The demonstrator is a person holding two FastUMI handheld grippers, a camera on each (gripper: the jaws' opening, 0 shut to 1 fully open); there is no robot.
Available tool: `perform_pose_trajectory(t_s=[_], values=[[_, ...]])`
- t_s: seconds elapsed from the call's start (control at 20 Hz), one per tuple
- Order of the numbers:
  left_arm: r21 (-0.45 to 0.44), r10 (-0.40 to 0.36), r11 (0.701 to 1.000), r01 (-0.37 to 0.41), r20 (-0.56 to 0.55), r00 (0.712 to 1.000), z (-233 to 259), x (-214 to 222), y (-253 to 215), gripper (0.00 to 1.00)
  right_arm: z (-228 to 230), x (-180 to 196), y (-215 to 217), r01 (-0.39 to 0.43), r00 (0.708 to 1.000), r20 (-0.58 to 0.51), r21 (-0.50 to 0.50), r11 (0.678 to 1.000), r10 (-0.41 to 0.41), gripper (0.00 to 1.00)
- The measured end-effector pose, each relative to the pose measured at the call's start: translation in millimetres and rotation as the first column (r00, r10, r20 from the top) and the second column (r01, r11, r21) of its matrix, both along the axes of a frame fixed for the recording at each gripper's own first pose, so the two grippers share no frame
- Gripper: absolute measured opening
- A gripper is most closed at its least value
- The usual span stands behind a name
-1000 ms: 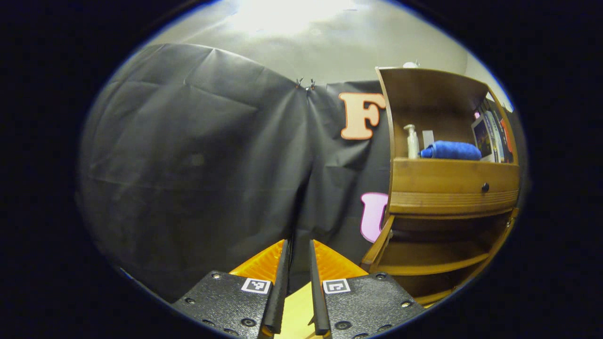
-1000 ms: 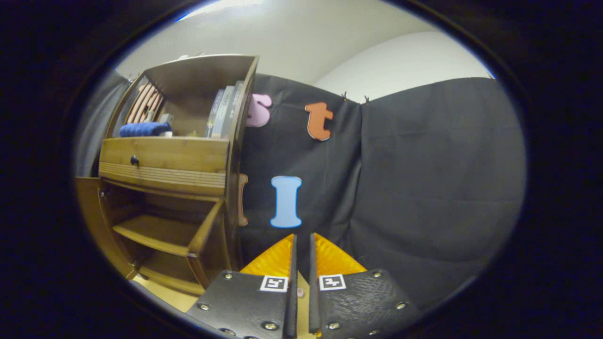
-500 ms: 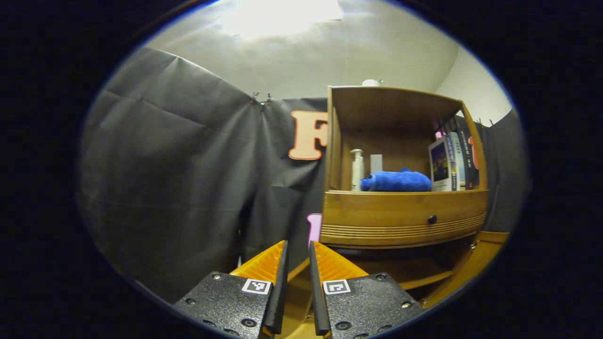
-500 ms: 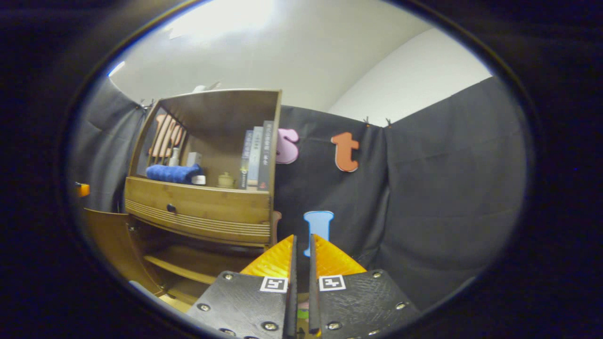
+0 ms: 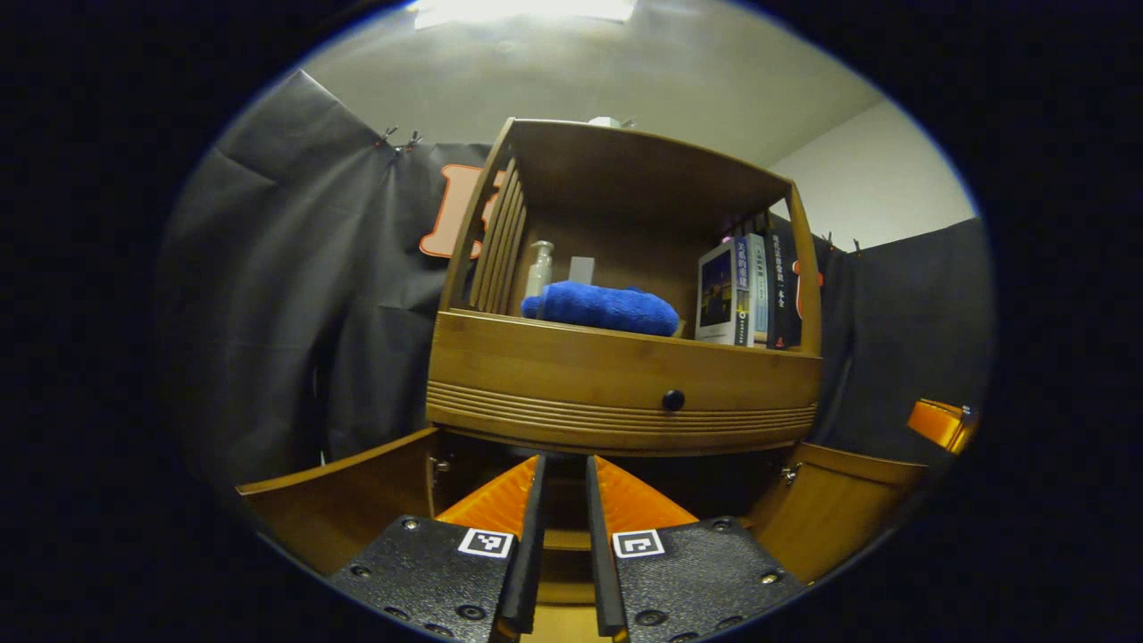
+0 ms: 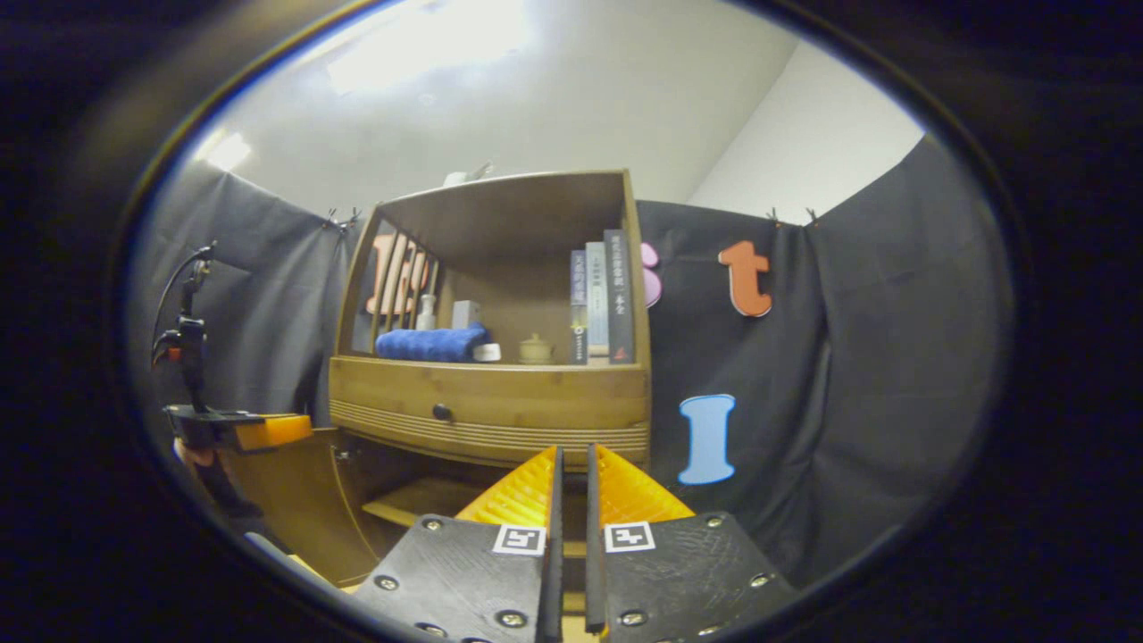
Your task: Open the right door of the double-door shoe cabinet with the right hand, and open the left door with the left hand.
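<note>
Shoe cabinet [image 5: 616, 384] doors stand swung outward in front of us: in the left gripper view the left door [image 5: 357, 500] angles out at lower left and the right door [image 5: 835, 509] at lower right, with the dark lower compartment open between them. Our left gripper [image 5: 564, 500] points at that opening, its fingers nearly pressed together with a narrow slit between them, holding nothing. Our right gripper [image 6: 570, 487] likewise has its fingers almost closed on empty air, aimed at the cabinet's lower right part, where an inner shelf [image 6: 429, 500] shows. Above the drawer knob [image 5: 673, 400], the open top shelf holds a rolled blue towel [image 5: 603, 308], a pump bottle [image 5: 538, 268] and upright books [image 5: 750, 290]. In the right gripper view the left gripper appears far left, just beside the left door.
</note>
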State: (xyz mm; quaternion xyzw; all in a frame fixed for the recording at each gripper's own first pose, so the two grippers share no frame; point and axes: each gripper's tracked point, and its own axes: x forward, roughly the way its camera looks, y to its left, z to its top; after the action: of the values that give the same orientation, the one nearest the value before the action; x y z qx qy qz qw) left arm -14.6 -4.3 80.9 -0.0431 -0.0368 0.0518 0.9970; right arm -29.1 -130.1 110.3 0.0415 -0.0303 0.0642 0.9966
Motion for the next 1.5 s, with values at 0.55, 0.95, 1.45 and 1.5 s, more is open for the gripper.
perform_pose_trajectory(t_s=[0.55, 0.95, 1.45, 1.5], values=[[0.022, -0.059, 0.998, 0.062, -0.110, 0.992, -56, 19, -38, 0.27, -76, 22, 82, -0.120, 0.982, -0.144, 0.019, 0.993, 0.122, 0.10], [0.062, -0.071, 0.995, 0.081, -0.147, 0.987, -88, 19, -59, 0.27, -116, 32, 91, -0.098, 0.975, -0.200, 0.004, 0.995, 0.097, 0.10], [0.076, -0.058, 0.995, 0.069, -0.134, 0.989, -94, 19, -58, 0.38, -121, 43, 81, -0.054, 0.979, -0.193, 0.027, 0.998, 0.058, 0.08], [0.077, -0.053, 0.995, 0.064, -0.133, 0.990, -94, 20, -56, 0.42, -121, 45, 80, -0.044, 0.980, -0.192, 0.027, 0.999, 0.049, 0.12]])
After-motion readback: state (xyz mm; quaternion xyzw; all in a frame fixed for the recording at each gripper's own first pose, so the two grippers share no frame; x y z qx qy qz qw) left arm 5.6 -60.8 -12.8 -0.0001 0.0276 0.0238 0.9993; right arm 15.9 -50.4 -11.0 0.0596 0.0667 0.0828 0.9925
